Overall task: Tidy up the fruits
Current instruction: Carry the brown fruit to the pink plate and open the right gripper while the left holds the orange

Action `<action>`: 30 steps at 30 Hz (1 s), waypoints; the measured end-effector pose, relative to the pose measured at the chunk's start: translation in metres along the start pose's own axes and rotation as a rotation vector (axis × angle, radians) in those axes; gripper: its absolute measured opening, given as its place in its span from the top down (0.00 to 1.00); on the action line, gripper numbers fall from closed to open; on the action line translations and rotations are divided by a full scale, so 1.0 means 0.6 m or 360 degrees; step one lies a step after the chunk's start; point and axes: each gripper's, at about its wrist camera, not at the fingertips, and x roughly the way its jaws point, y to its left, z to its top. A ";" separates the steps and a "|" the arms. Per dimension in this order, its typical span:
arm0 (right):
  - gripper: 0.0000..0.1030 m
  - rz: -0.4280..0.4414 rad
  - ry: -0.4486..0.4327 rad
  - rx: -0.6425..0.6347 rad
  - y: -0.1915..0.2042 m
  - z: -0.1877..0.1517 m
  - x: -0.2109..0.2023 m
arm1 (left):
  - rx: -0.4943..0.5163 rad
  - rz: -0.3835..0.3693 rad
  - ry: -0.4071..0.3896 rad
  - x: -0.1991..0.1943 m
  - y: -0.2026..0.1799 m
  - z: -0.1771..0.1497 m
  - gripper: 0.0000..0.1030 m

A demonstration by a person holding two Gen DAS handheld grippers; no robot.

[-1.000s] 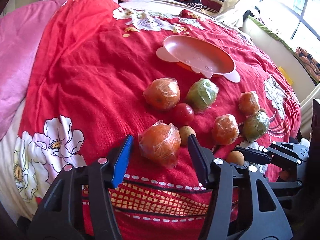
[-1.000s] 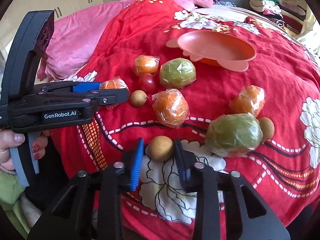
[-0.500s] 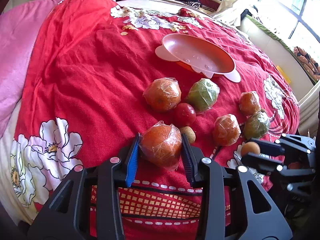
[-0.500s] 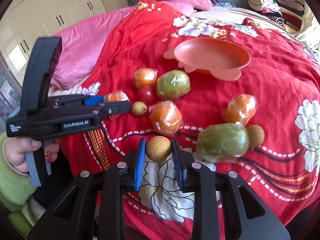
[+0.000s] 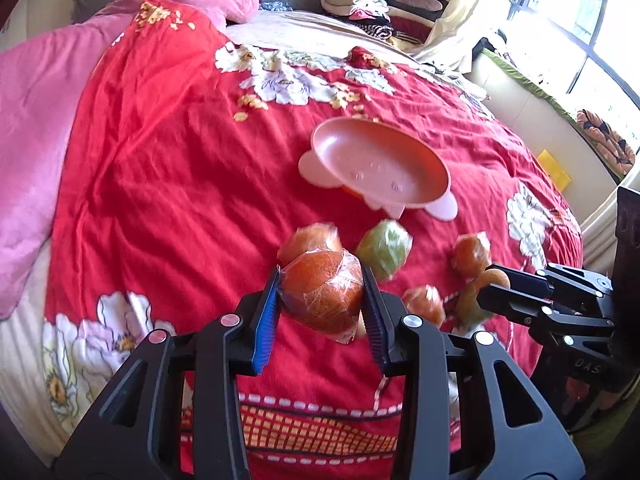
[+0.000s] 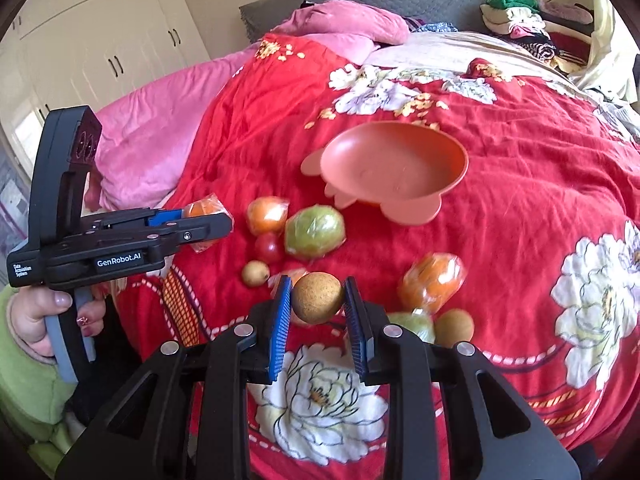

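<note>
My left gripper point(image 5: 320, 300) is shut on a plastic-wrapped orange point(image 5: 322, 290) and holds it above the red bedspread. It also shows at the left of the right wrist view point(image 6: 208, 224). My right gripper point(image 6: 317, 304) is shut on a small round brown fruit point(image 6: 317, 298), lifted off the bed; it shows at the right of the left wrist view point(image 5: 496, 280). A pink plate point(image 6: 400, 168) lies empty beyond the fruit; it also shows in the left wrist view point(image 5: 380, 164). On the bed lie wrapped oranges point(image 6: 267, 214), a wrapped green fruit point(image 6: 315, 230), a red tomato point(image 6: 269, 247) and small brown fruits point(image 6: 255, 273).
A pink quilt point(image 5: 32, 120) covers the left side of the bed. Folded clothes point(image 6: 516, 20) are stacked at the far right by the headboard. White wardrobes point(image 6: 100, 40) stand on the left. The bed's right edge runs by a window point(image 5: 580, 20).
Both grippers have lifted with their fruit and moved up and forward toward the plate. The left gripper closed on the wrapped orange, the right on the brown fruit, about a second ago.
</note>
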 end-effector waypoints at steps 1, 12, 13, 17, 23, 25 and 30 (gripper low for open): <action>0.76 -0.0003 -0.0006 0.0004 -0.003 0.005 0.001 | 0.0002 -0.0003 -0.0001 0.002 -0.001 0.005 0.71; 0.76 -0.0045 -0.0075 0.0018 -0.040 0.061 0.014 | 0.0059 -0.0022 0.0028 0.045 -0.024 0.075 0.71; 0.76 -0.0047 -0.0076 0.0012 -0.044 0.067 0.016 | 0.0059 -0.0026 0.0034 0.049 -0.024 0.078 0.71; 0.76 -0.0077 -0.0072 0.0001 -0.057 0.085 0.032 | 0.0065 -0.0040 0.0057 0.072 -0.031 0.102 0.71; 0.76 -0.0108 -0.0057 0.0003 -0.074 0.103 0.058 | 0.0097 -0.0047 0.0111 0.113 -0.045 0.132 0.71; 0.76 -0.0129 -0.0049 -0.0004 -0.076 0.108 0.067 | 0.0111 -0.0050 0.0120 0.123 -0.050 0.138 0.71; 0.76 -0.0184 -0.0044 -0.0035 -0.079 0.116 0.084 | 0.0141 -0.0054 0.0155 0.151 -0.057 0.154 0.71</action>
